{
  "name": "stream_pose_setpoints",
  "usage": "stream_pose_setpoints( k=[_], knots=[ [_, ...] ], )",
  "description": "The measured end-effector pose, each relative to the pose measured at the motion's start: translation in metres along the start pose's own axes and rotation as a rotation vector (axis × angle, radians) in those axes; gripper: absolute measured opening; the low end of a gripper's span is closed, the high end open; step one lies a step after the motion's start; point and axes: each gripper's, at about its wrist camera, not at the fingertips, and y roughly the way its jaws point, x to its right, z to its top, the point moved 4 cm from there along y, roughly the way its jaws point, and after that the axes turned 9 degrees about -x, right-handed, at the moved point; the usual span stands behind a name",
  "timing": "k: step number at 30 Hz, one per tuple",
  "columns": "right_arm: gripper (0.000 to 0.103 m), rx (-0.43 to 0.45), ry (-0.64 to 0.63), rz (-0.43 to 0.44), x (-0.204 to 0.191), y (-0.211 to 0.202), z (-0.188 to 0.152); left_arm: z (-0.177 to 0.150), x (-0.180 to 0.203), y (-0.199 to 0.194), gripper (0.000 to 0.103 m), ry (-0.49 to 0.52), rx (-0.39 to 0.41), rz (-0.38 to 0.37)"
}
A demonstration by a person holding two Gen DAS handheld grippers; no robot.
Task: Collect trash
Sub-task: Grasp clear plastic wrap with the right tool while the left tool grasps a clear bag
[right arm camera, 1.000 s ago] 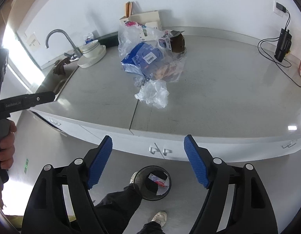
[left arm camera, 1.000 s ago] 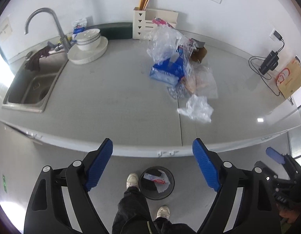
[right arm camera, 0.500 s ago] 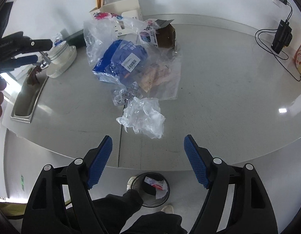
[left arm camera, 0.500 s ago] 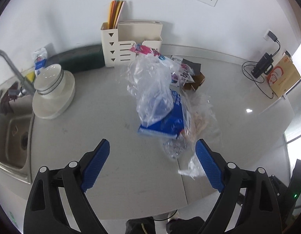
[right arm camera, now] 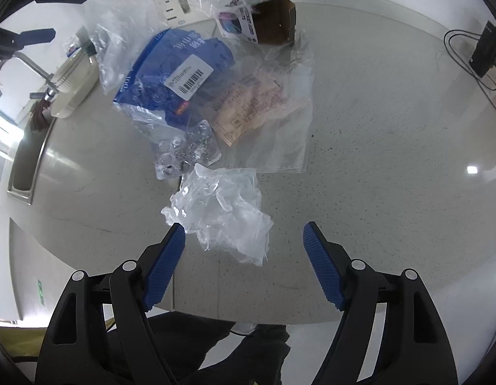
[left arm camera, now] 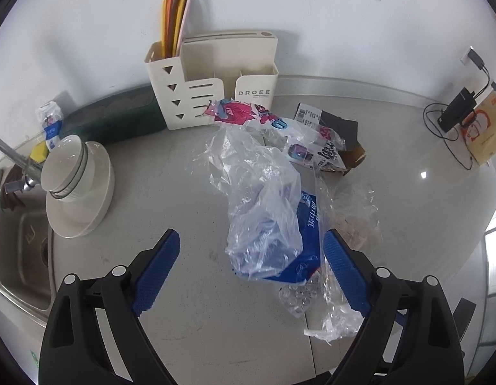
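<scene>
A heap of trash lies on the grey counter (left arm camera: pixel 183 192): a clear plastic bag (left arm camera: pixel 260 192) over a blue packet (left arm camera: pixel 307 250), a pink printed wrapper (left arm camera: pixel 241 112), a brown carton (left arm camera: pixel 350 147) and a clear blister tray (left arm camera: pixel 296 298). My left gripper (left arm camera: pixel 251 266) is open, its jaws either side of the blue packet's near end. In the right wrist view a crumpled clear plastic wad (right arm camera: pixel 222 211) lies just ahead of my open right gripper (right arm camera: pixel 244 250). The blue packet (right arm camera: pixel 177 67), the blister tray (right arm camera: pixel 187 150) and a flat clear sleeve with paper (right arm camera: pixel 267 109) lie beyond.
A stack of white bowls and plates (left arm camera: pixel 77 189) stands left by the sink (left arm camera: pixel 16 256). A cream utensil holder (left arm camera: pixel 212 77) stands at the wall. A charger and cables (left arm camera: pixel 456 115) lie far right. The counter's front edge (right arm camera: pixel 248 317) is just below my right gripper.
Both grippers have moved forward and down over the counter toward the trash. The floor bin and the person's feet have left both views. The trash looks unmoved.
</scene>
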Motion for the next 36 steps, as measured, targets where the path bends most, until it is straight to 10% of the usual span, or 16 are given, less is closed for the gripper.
stream_pose_setpoints(
  k=[7,9,12,14,19,36],
  knots=[
    [0.076,-0.061,-0.001,-0.013,0.005,0.025,0.004,0.021,0.002,0.031,0.089,0.009,-0.048,-0.015],
    [0.062,-0.072,0.0,0.002,0.005,0.03,0.005,0.024,0.002,0.039,0.085,0.008,-0.064,-0.033],
    [0.049,-0.099,0.003,0.035,0.002,0.036,0.004,0.022,0.004,0.049,0.073,0.016,-0.087,-0.043],
    [0.044,-0.102,-0.008,0.04,-0.002,0.038,0.002,0.019,0.004,0.055,0.038,0.023,-0.109,-0.041],
    [0.03,-0.101,-0.028,0.039,-0.014,0.036,-0.003,0.013,-0.005,0.048,0.016,0.023,-0.092,-0.06],
    [0.023,-0.003,-0.01,-0.012,-0.045,-0.013,-0.016,-0.03,-0.078,-0.013,0.013,-0.046,0.027,-0.119]
  ],
)
